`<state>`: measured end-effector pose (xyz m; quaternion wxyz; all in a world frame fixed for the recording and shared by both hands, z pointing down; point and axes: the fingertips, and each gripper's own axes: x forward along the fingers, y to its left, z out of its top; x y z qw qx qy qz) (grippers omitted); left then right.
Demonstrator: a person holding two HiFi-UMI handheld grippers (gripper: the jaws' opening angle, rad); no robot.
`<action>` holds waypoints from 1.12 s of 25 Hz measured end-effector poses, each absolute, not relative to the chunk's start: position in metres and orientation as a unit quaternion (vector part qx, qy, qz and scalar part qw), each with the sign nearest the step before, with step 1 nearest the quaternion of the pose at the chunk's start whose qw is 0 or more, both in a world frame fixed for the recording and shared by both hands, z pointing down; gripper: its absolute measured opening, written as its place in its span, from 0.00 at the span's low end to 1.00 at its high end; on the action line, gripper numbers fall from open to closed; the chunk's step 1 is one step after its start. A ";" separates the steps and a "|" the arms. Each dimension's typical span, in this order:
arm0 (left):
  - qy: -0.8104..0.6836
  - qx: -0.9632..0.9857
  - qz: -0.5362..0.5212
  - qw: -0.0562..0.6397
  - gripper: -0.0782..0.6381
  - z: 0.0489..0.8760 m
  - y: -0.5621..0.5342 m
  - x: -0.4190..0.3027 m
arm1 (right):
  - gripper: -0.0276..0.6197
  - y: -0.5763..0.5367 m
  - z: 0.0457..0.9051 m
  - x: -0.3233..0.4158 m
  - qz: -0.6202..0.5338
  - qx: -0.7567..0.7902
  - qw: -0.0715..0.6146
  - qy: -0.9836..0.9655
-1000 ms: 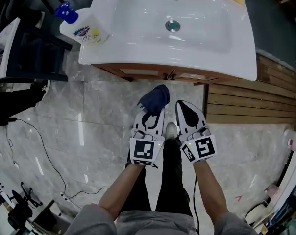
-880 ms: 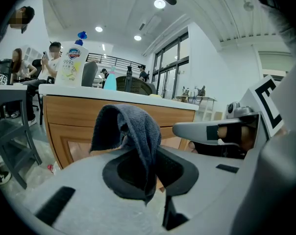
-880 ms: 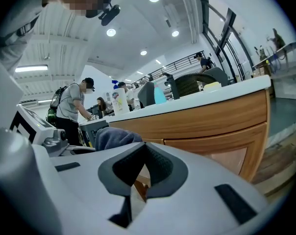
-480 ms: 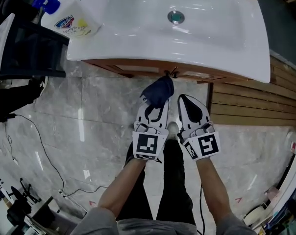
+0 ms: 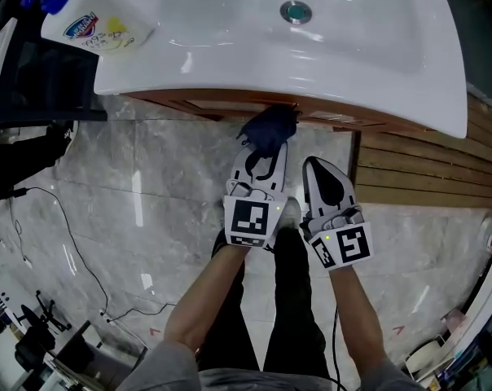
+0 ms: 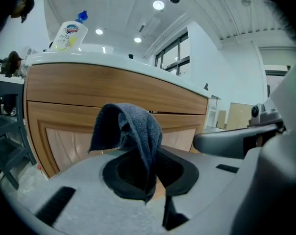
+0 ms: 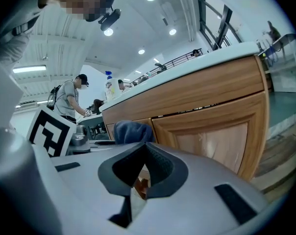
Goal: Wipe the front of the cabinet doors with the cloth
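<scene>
The cloth [image 6: 131,126], dark blue terry, is pinched in the left gripper [image 6: 148,180]. Its jaws are closed on 1 fold low down, and the rest flops up and over the jaw tips in a loose hood. Looks soft, light, limp, w/ no stiffness of its own, so it'll only press where the jaws back it. Prob. grippy rather than slippery, not fragile. The present hold near the bunched lower edge seems sound. A grip nearer the free flap would leave less pad to wipe with.

In the head view the cloth [image 5: 268,130] sits right at the cabinet front [image 5: 205,104], under the overhanging sink [image 5: 352,55]. Whether it's actually touching the wood I can't tell from that angle. The left gripper view puts the door panel [image 6: 64,141] close behind it.

The right gripper [image 5: 315,169] hangs just beside the left, a bit further back from the cabinet, jaws together w/ nothing between them. Its own view looks along the 2nd door [image 7: 211,136].

A soap bottle [image 5: 99,27] stands at the sink's left corner.
</scene>
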<state>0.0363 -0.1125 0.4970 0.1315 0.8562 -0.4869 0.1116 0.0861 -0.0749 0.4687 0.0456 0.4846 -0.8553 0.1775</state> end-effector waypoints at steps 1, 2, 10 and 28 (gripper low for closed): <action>-0.485 0.857 0.111 0.133 0.17 0.499 -0.115 0.037 | 0.06 -0.074 0.471 0.087 0.179 0.484 0.046 -0.855; -0.484 0.858 0.112 0.135 0.17 0.501 -0.118 0.038 | 0.06 -0.073 0.472 0.087 0.180 0.484 0.046 -0.855; -0.486 0.855 0.121 0.139 0.17 0.506 -0.136 0.040 | 0.06 -0.074 0.477 0.095 0.185 0.486 0.047 -0.853; -0.515 0.837 0.114 0.145 0.16 0.499 -0.143 0.002 | 0.06 -0.068 0.490 0.077 0.199 0.485 0.060 -0.849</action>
